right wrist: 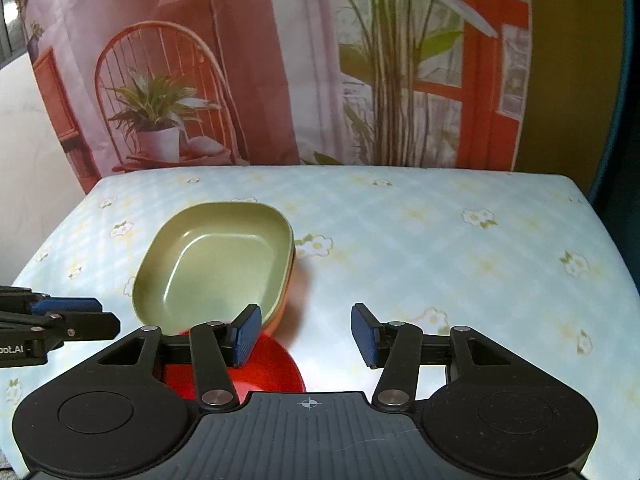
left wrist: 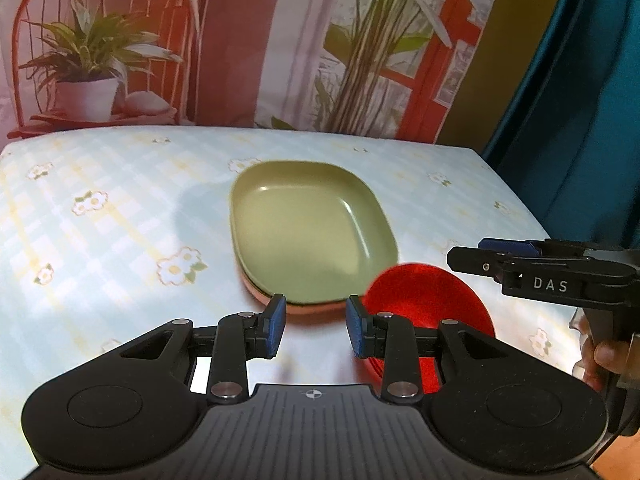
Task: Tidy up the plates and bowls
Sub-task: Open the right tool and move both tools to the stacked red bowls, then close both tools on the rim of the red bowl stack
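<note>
A green oblong dish [left wrist: 308, 232] sits nested on an orange dish whose rim [left wrist: 312, 309] shows beneath it, in the middle of the table. It also shows in the right wrist view [right wrist: 216, 268]. A red round bowl [left wrist: 424, 300] stands just in front and to the right of the stack; it shows in the right wrist view [right wrist: 276, 368] too. My left gripper [left wrist: 316, 328] is open and empty, just short of the stack's near rim. My right gripper [right wrist: 306, 334] is open and empty, above the red bowl's right side; it shows side-on in the left wrist view [left wrist: 472, 258].
The table [right wrist: 440, 248] wears a light blue floral cloth. A printed backdrop [right wrist: 280, 80] with a chair and plants hangs behind the far edge. A blue curtain [left wrist: 580, 120] hangs at the right. The table's right edge [left wrist: 516, 196] is near.
</note>
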A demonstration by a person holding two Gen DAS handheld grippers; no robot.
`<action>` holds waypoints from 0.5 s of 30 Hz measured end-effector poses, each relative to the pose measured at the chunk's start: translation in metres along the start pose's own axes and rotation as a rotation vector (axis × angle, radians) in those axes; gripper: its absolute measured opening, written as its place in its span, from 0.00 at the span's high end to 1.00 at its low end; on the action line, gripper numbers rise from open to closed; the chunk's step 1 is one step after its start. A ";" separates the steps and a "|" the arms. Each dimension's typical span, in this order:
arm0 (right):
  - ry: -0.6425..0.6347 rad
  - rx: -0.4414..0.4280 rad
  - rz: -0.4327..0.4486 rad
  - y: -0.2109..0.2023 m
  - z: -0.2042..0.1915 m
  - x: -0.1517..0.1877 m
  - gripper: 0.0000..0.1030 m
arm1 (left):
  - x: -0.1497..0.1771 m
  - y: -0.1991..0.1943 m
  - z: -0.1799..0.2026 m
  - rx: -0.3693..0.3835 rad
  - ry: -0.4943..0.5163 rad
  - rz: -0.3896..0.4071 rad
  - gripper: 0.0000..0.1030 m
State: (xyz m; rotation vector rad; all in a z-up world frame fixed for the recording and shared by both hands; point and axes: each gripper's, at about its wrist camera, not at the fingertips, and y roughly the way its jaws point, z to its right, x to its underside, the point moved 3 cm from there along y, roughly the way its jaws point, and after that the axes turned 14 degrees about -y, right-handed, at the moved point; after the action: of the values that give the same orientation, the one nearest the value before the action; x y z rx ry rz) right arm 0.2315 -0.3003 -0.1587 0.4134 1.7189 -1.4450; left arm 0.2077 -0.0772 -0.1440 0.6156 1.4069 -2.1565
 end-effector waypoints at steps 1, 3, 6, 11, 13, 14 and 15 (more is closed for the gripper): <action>0.007 0.003 0.004 -0.003 0.000 0.004 0.54 | 0.002 -0.001 0.000 0.005 0.000 -0.003 0.67; 0.019 0.007 0.011 -0.009 0.001 0.010 0.53 | 0.006 -0.001 0.002 0.015 -0.002 -0.007 0.67; 0.042 0.016 0.016 -0.015 0.001 0.020 0.53 | 0.012 0.000 0.003 0.026 -0.006 -0.017 0.67; 0.070 0.014 0.013 -0.020 -0.002 0.036 0.53 | 0.016 0.006 0.004 0.033 -0.012 -0.040 0.67; 0.084 0.008 0.008 -0.019 -0.003 0.040 0.53 | 0.019 0.009 0.004 0.037 -0.018 -0.053 0.67; 0.090 0.000 0.004 -0.018 -0.004 0.042 0.53 | 0.020 0.010 0.004 0.041 -0.019 -0.057 0.67; 0.092 -0.004 -0.001 -0.017 -0.005 0.044 0.53 | 0.021 0.011 0.004 0.046 -0.022 -0.062 0.67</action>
State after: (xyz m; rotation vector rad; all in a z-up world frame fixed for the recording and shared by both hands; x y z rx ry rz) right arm 0.1913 -0.3114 -0.1817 0.4836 1.7946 -1.4423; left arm 0.1977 -0.0881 -0.1634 0.5705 1.3845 -2.2429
